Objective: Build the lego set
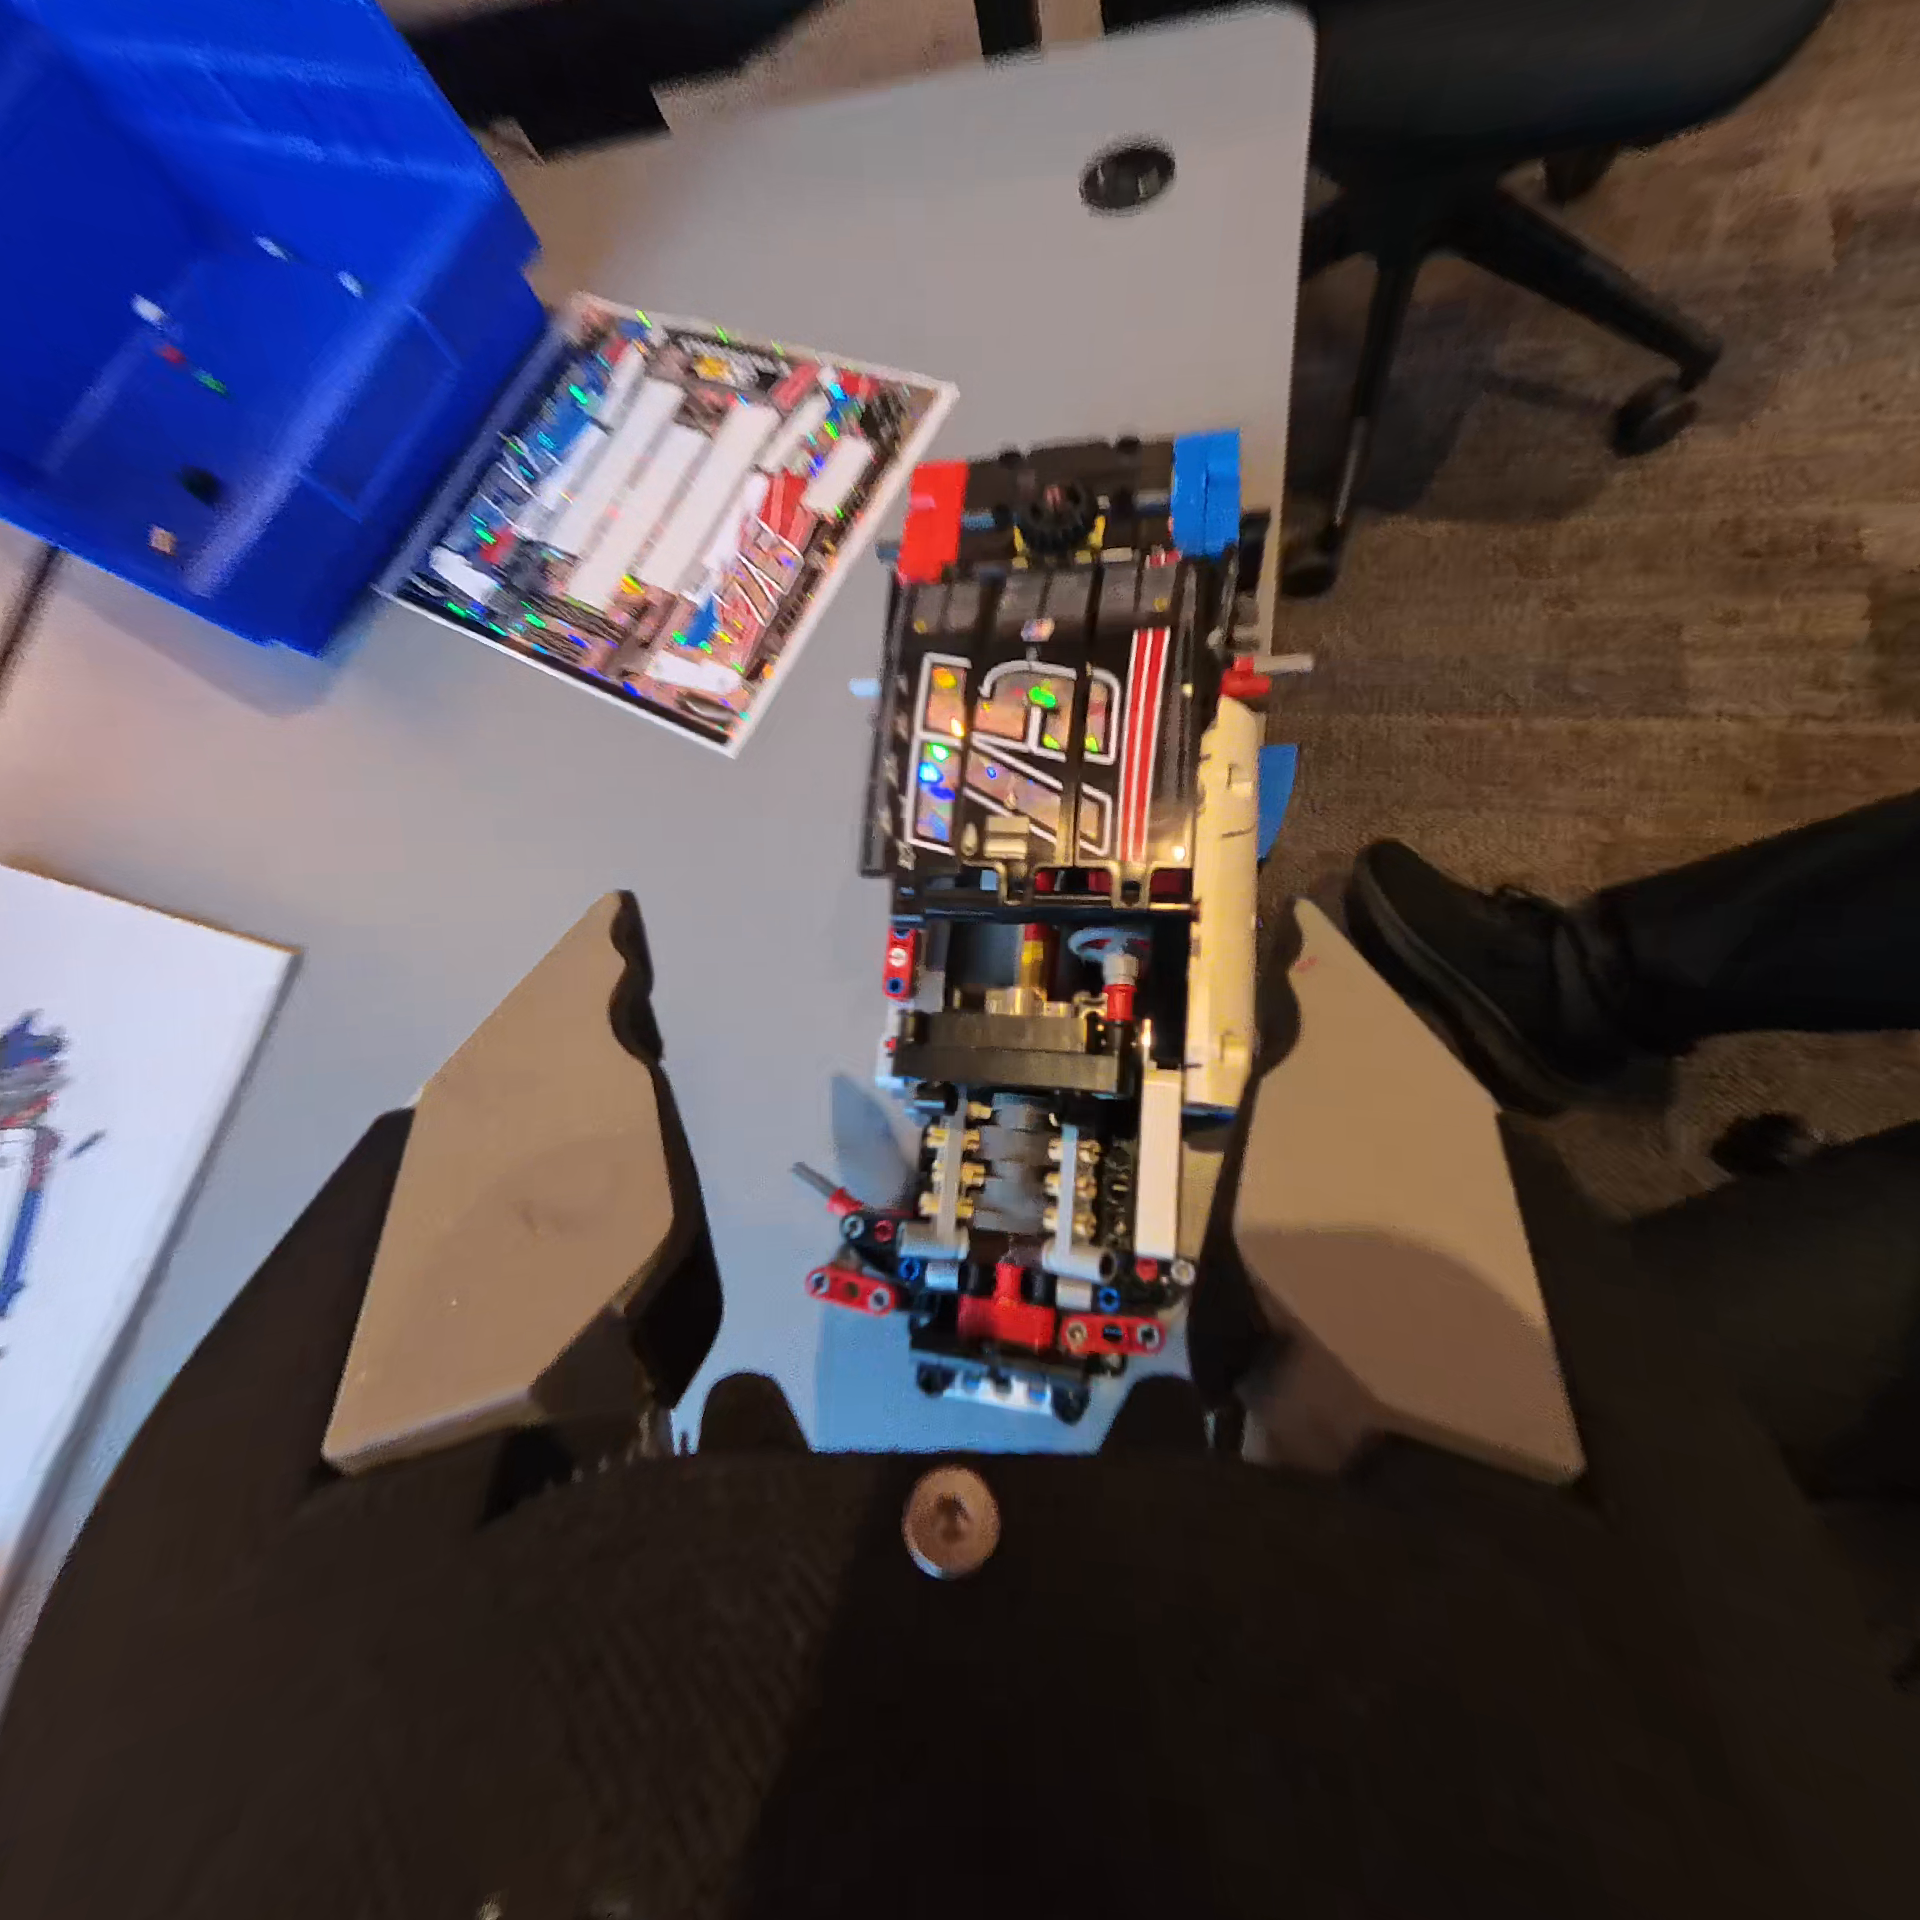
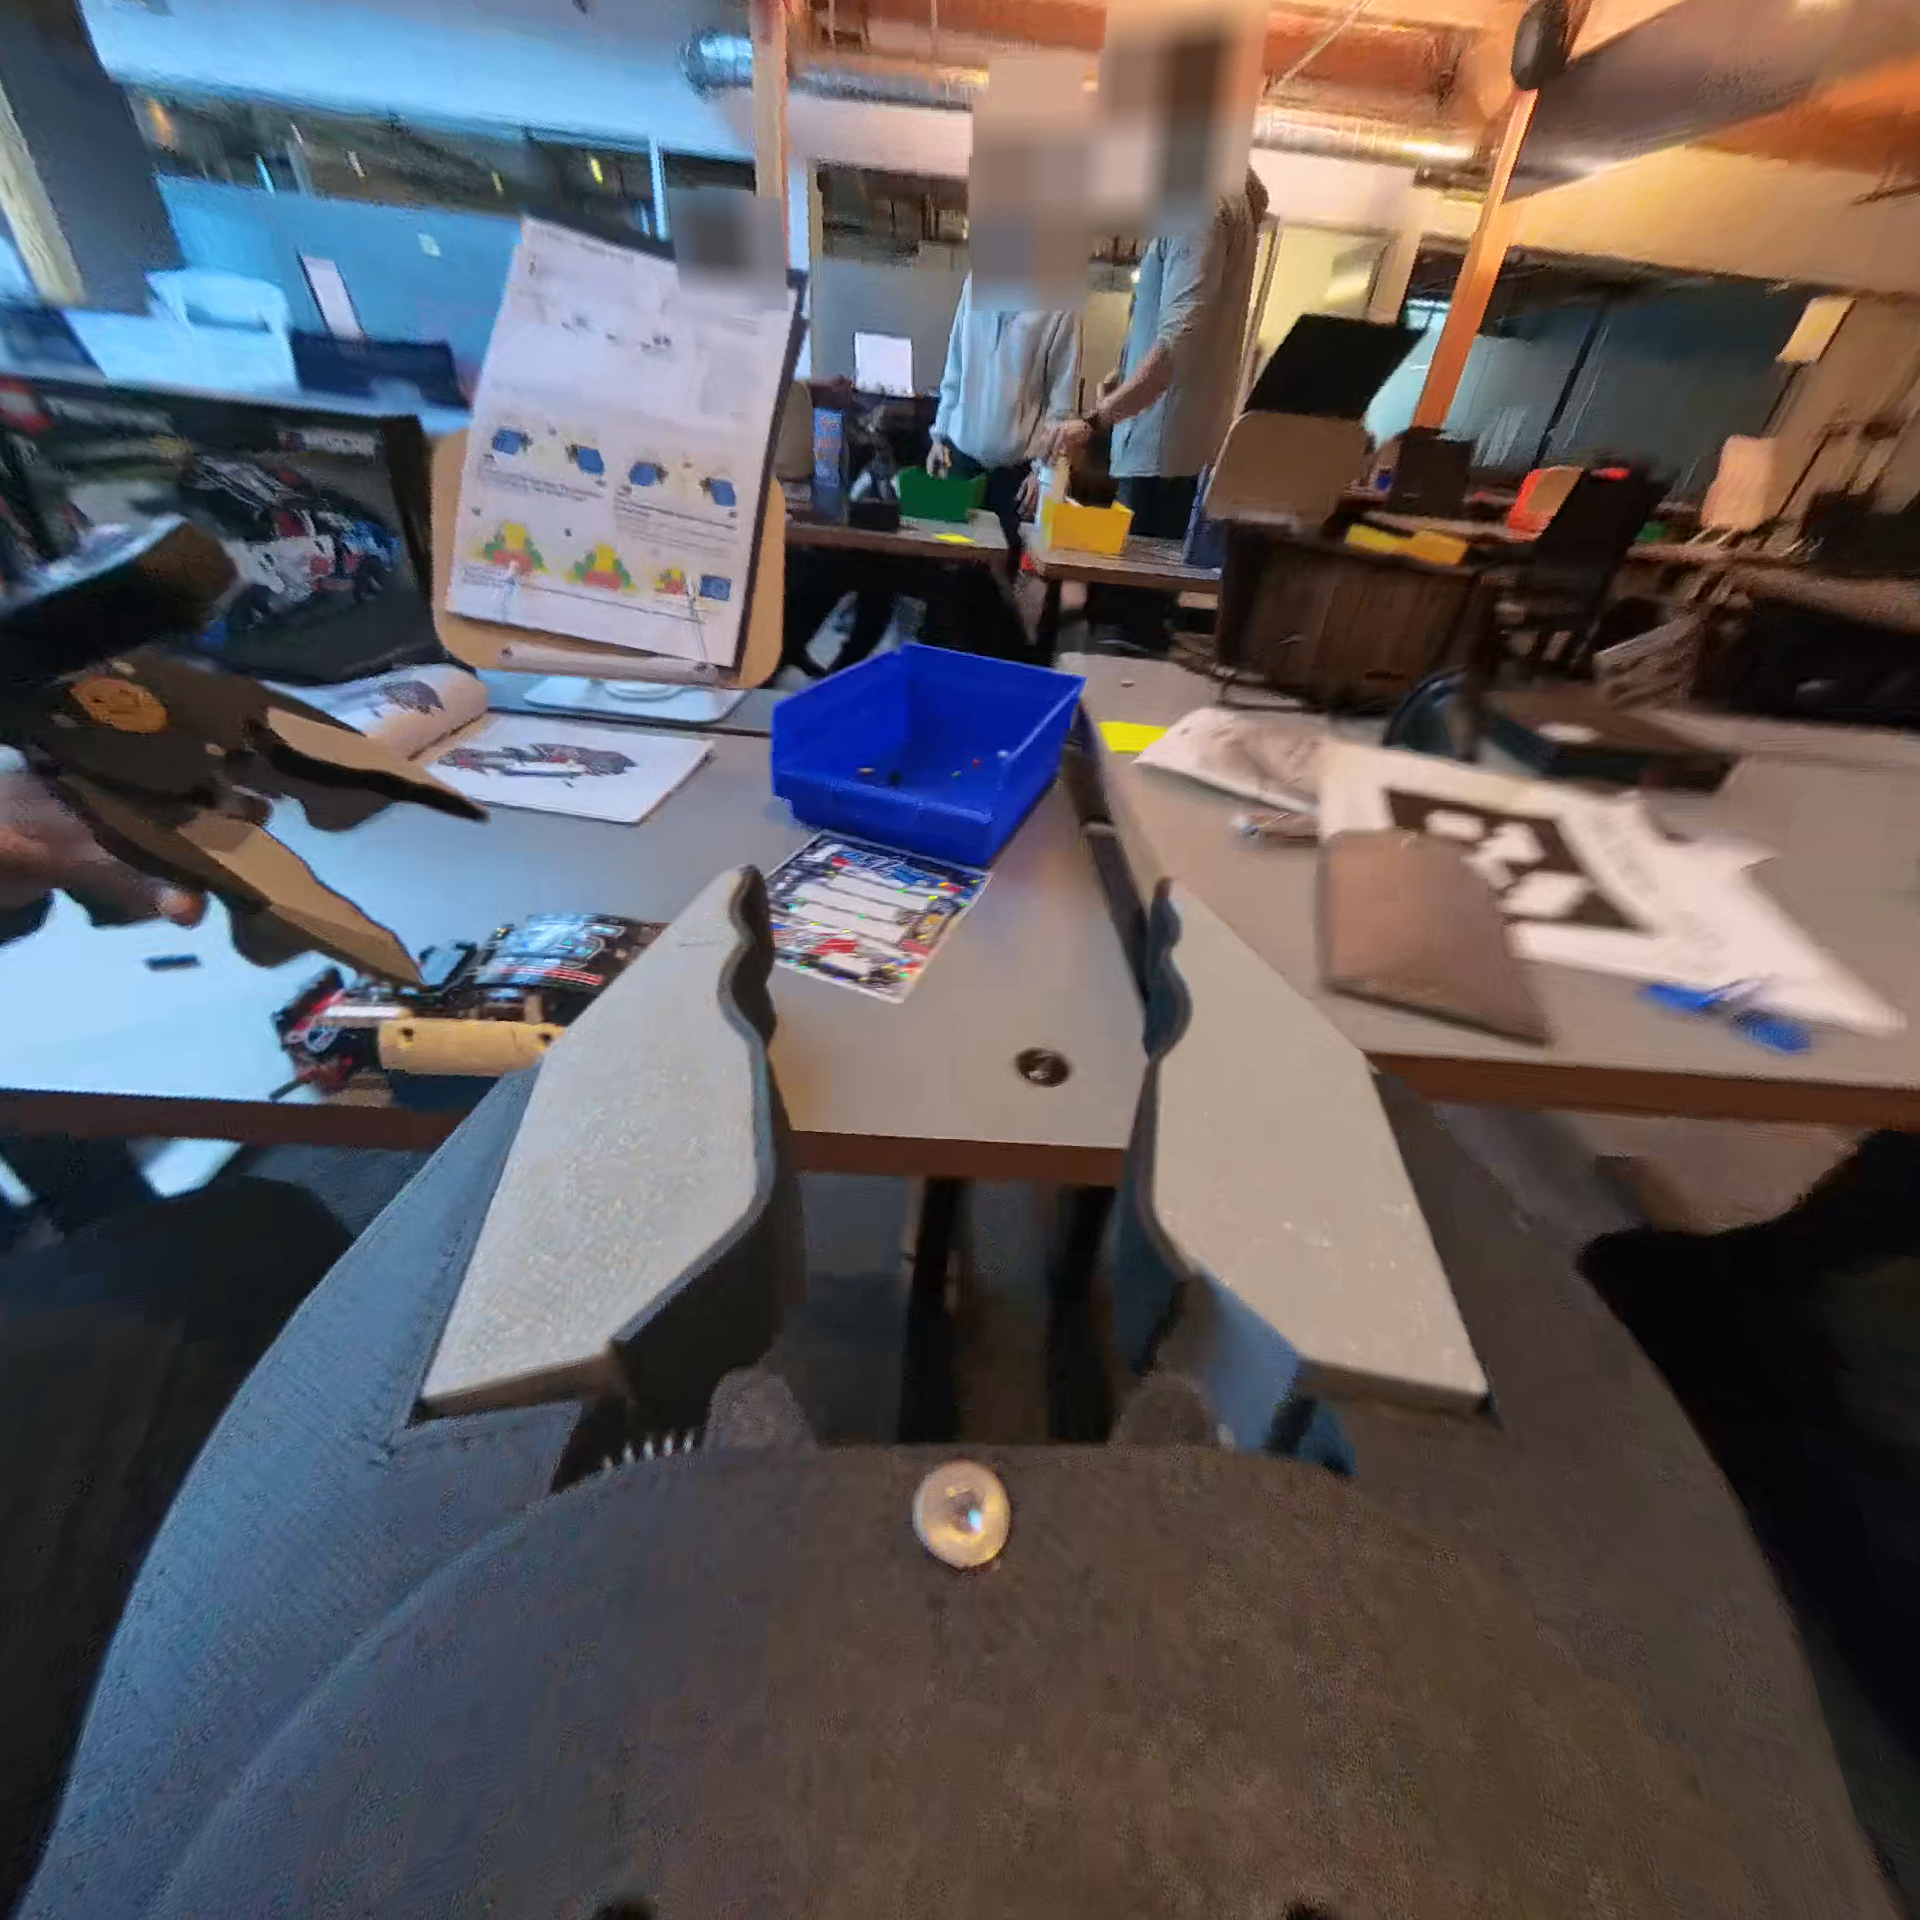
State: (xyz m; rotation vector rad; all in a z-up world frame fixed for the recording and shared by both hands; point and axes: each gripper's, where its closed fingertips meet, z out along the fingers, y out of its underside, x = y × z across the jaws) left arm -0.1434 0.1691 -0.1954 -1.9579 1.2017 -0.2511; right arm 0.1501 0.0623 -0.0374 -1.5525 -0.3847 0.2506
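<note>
the half-built lego car (image 1: 1049, 935) lies on the grey tabletop (image 1: 727, 208) right along its edge, nose toward the left claw (image 1: 961, 997), its white side panel almost flush with the drop to the carpet. the left claw hangs above it spread wide and empty, one finger (image 1: 520, 1174) over bare tabletop, the other (image 1: 1382, 1226) out past the edge. the right claw (image 2: 956, 945) is also wide and empty, held back off the tabletop and pointing at the blue bin (image 2: 925, 748).

the main risk, as i judge it, is the edge: a sideways nudge while closing on the car could tip it off, and the loose-looking red and grey pins at the front could pop out under a squeeze. the left view is smeared with motion, so a grab now may land off target. the holographic sticker sheet (image 1: 675, 520) lies just beside the car, touching the bin, and could be swept away.

the blue bin is open-topped and nearly spent: only a few small pieces sit on its floor, too small to identify. farther back a yellow bin (image 2: 1086, 525) and a green one (image 2: 940, 494) stand on another tabletop, contents unseen.
</note>
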